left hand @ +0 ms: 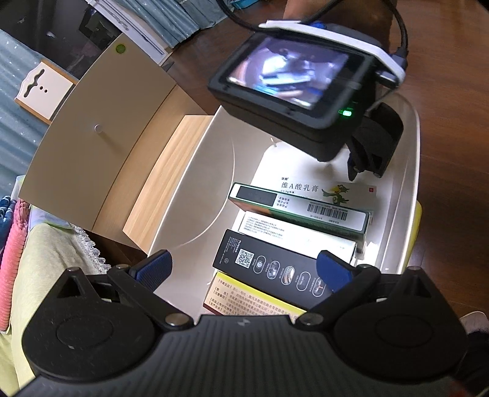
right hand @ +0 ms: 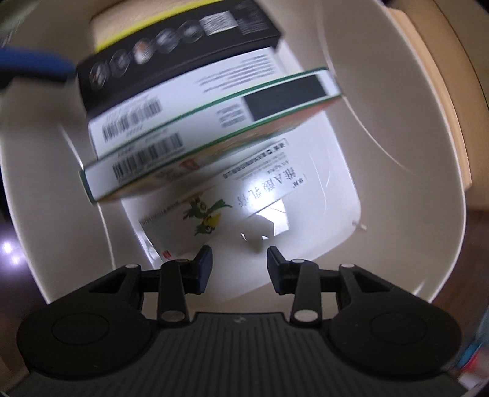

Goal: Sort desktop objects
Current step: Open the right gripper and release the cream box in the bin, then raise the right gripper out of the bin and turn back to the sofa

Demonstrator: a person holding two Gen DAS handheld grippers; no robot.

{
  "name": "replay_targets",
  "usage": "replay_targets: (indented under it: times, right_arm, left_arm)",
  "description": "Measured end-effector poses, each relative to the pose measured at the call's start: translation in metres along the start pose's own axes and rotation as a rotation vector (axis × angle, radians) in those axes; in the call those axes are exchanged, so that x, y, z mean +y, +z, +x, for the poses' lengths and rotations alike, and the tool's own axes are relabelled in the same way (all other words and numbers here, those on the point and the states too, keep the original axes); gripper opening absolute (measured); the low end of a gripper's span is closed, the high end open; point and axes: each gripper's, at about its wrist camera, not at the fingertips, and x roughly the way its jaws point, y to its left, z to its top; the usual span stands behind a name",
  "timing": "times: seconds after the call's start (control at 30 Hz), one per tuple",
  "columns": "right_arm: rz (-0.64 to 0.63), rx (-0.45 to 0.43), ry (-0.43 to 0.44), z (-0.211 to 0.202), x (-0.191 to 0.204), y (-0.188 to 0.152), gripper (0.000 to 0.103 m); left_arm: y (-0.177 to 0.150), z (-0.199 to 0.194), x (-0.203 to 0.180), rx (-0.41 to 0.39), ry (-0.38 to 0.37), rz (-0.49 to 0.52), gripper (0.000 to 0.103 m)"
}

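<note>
A white plastic bin [left hand: 211, 171] holds several boxes. A white box with a green parrot [left hand: 324, 191] lies at the far end. Nearer come a green-edged box [left hand: 302, 210], a white box [left hand: 284, 233], a black box with icons [left hand: 269, 264] and a yellow-edged box [left hand: 244, 300]. My left gripper [left hand: 243, 270] hovers over the near boxes, open wide with nothing gripped. My right gripper [right hand: 240, 265] points straight down into the bin [right hand: 382, 122], beside the parrot box [right hand: 214, 210], open with nothing between its fingers. Its body and screen [left hand: 293, 79] show in the left wrist view.
A pale wooden bedside cabinet [left hand: 101, 143] stands against the bin's left side. Yellow-green fabric [left hand: 39, 259] and a pink cloth [left hand: 15, 262] lie at the lower left. Dark wooden floor [left hand: 443, 61] lies to the right. A cable [left hand: 400, 27] runs from the right gripper's body.
</note>
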Motion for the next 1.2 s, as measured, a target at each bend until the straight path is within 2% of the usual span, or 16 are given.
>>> replay_targets:
  times: [0.1,0.37,0.53,0.77,0.9,1.0,1.2]
  right_arm:
    - [-0.091,-0.003,-0.006,0.004,0.006,0.0,0.035]
    - [-0.224,-0.092,-0.024,0.001,0.016,0.001,0.035]
    - [-0.272,-0.102,-0.032,0.003,0.022,0.001,0.035]
    - [-0.253,-0.109,-0.051,-0.001,0.031,-0.011,0.04]
    - [-0.215,-0.134,-0.074,-0.017,0.034,-0.006,0.042]
    - [-0.191,-0.163,-0.09,-0.03,0.038,-0.011,0.047]
    - [-0.153,-0.218,-0.127,-0.06,0.039,-0.024,0.047]
  left_arm:
    - [0.0,0.0,0.0,0.001,0.0,-0.001,0.102]
    - [-0.001,0.001,0.001,0.005,-0.002,0.001,0.102]
    - [-0.002,0.001,0.003,0.008,-0.002,-0.001,0.102]
    - [-0.003,0.0,0.004,0.009,-0.003,-0.001,0.102]
    - [-0.001,0.0,0.003,0.006,-0.001,0.002,0.102]
    - [-0.001,-0.001,0.003,0.004,0.002,0.005,0.102]
    - [-0.004,-0.004,0.002,0.006,0.021,0.009,0.102]
